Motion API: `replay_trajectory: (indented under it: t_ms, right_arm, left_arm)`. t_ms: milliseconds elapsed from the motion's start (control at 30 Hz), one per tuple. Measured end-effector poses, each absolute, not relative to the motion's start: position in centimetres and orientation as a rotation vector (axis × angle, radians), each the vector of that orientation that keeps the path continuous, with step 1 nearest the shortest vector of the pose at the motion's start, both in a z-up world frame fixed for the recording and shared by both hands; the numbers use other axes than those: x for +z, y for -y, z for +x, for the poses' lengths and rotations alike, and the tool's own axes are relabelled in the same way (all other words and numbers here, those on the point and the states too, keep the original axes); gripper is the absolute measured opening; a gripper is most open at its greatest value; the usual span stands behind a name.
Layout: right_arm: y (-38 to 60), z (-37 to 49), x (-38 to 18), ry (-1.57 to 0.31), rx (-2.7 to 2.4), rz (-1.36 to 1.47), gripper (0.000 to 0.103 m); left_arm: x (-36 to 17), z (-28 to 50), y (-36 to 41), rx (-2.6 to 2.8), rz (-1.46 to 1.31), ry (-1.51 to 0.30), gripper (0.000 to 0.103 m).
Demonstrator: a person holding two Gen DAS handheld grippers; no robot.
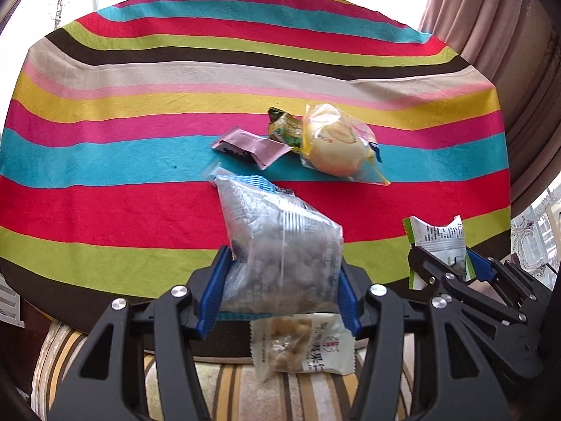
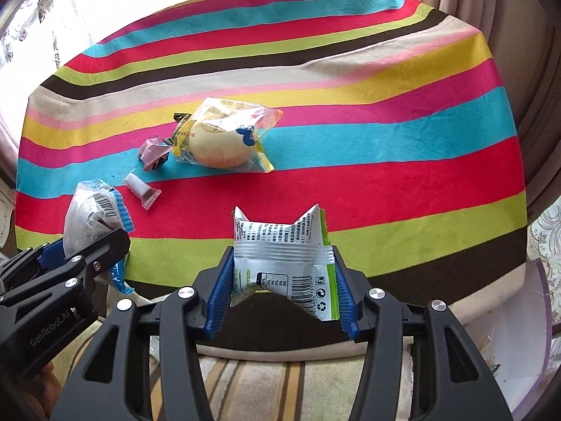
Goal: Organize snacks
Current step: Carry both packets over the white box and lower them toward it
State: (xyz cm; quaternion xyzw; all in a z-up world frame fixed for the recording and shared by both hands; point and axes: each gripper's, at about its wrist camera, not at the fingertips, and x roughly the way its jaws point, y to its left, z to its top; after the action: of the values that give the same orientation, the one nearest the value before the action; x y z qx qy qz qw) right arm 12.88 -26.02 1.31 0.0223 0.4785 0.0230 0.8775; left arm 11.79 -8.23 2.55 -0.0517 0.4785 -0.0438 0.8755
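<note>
My left gripper [image 1: 280,298] is shut on a clear, blue-edged bag of dark snacks [image 1: 280,245], held above the table's near edge. My right gripper [image 2: 280,294] is shut on a white and green packet [image 2: 280,263], also off the cloth. Each sees the other: the right gripper [image 1: 441,270] with its packet [image 1: 438,242], the left gripper [image 2: 87,259] with its bag [image 2: 91,214]. On the striped tablecloth [image 1: 105,161] lie a bun in a clear yellow bag [image 1: 336,144], a green wrapper [image 1: 284,128] and a pink wrapper [image 1: 252,147]. A small white packet [image 2: 142,193] lies nearer.
A white packet of nuts [image 1: 305,343] shows below the held bag, over a striped cushion [image 1: 228,386]; whether it rests there I cannot tell. Curtains [image 1: 491,35] hang at the right. A pale sheet or bag [image 2: 519,315] stands beside the table's right edge.
</note>
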Motion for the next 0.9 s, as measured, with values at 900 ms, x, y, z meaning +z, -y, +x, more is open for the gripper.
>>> replay_trajectory:
  t_ms: [900]
  right_arm:
    - [36.7,6.5,1.4,-0.988,-0.097,0.143,0.051]
  left_arm:
    - [3.0,8.5,19.4,-0.267,0.063,-1.003,0.055]
